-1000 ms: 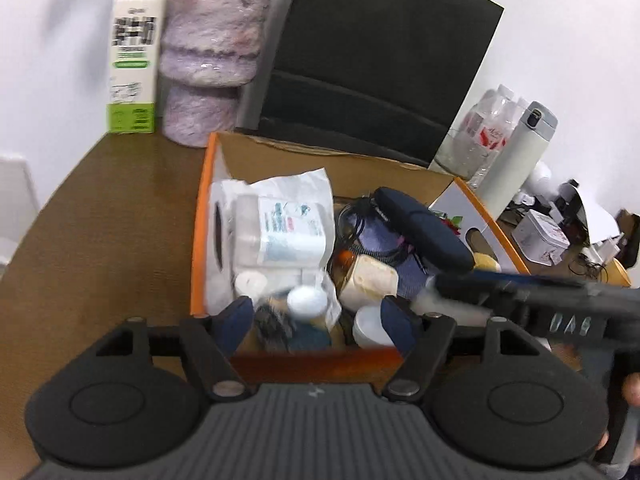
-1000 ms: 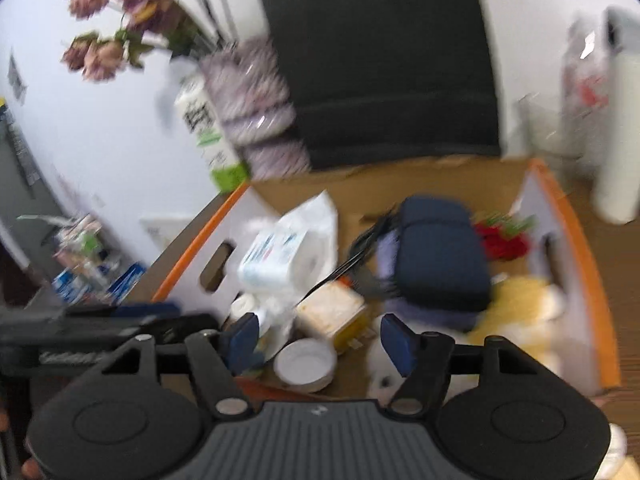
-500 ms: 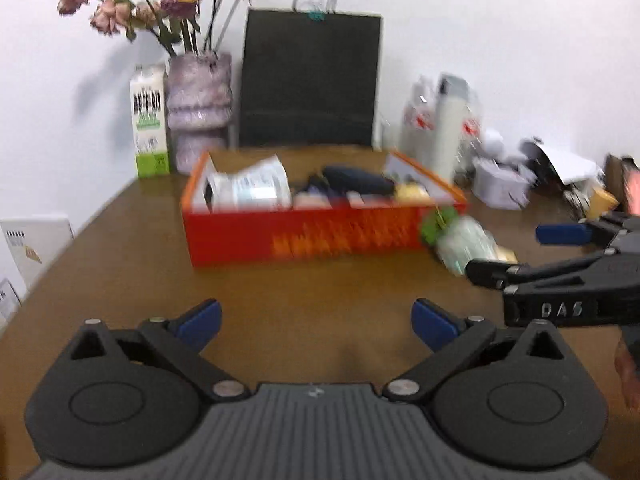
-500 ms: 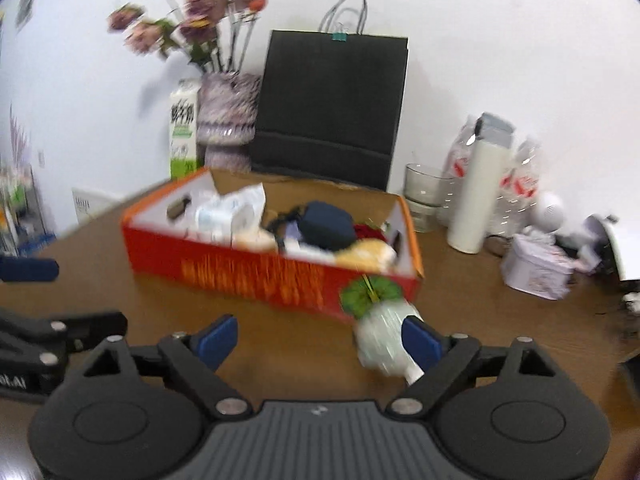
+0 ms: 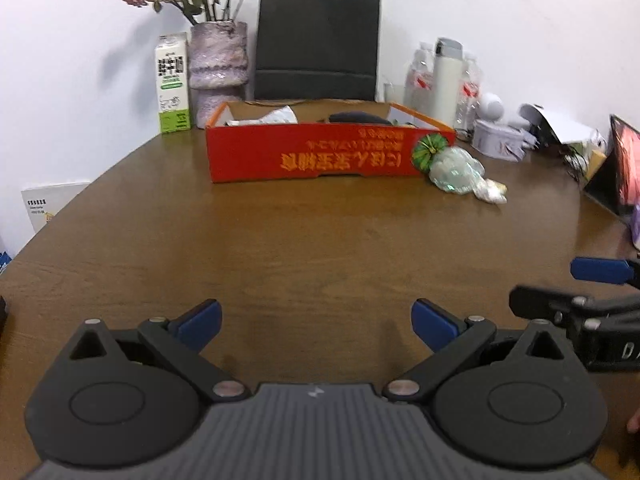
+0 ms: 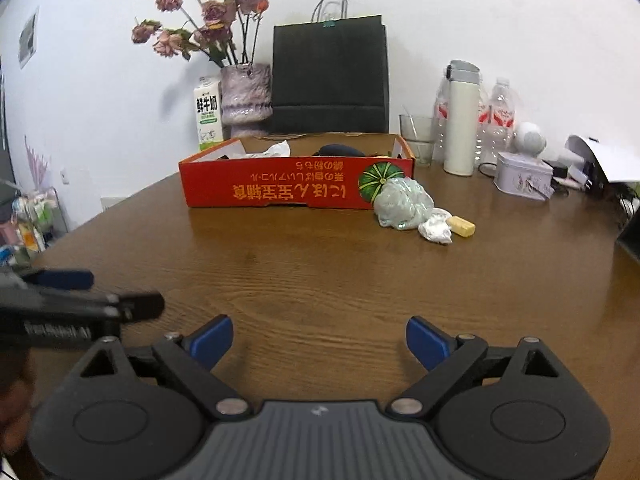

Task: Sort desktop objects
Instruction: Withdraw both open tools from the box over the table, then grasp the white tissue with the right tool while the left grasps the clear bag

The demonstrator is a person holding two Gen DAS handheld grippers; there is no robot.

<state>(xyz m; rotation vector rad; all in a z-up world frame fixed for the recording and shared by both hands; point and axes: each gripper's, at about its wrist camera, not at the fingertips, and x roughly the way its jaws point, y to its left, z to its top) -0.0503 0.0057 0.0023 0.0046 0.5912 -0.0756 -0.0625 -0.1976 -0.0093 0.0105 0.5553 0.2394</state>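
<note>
- Left tool [image 5: 316, 320] and right tool [image 6: 318, 338]: jaws apart, having just been opening, nothing between them.
- Red box [image 6: 280, 188]: mid-table; crumpled bag [image 6: 404, 208] touches its front corner.
- Risk: grasping that slack bag may scatter the neighbouring yellow block [image 6: 461, 226].

The red box [image 6: 296, 188] hides most of the things inside it; only some tops peek over its wall.

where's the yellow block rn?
Right wrist view, right of centre: the yellow block lies on the table, beside the white wad, near the red box right front corner.
</note>
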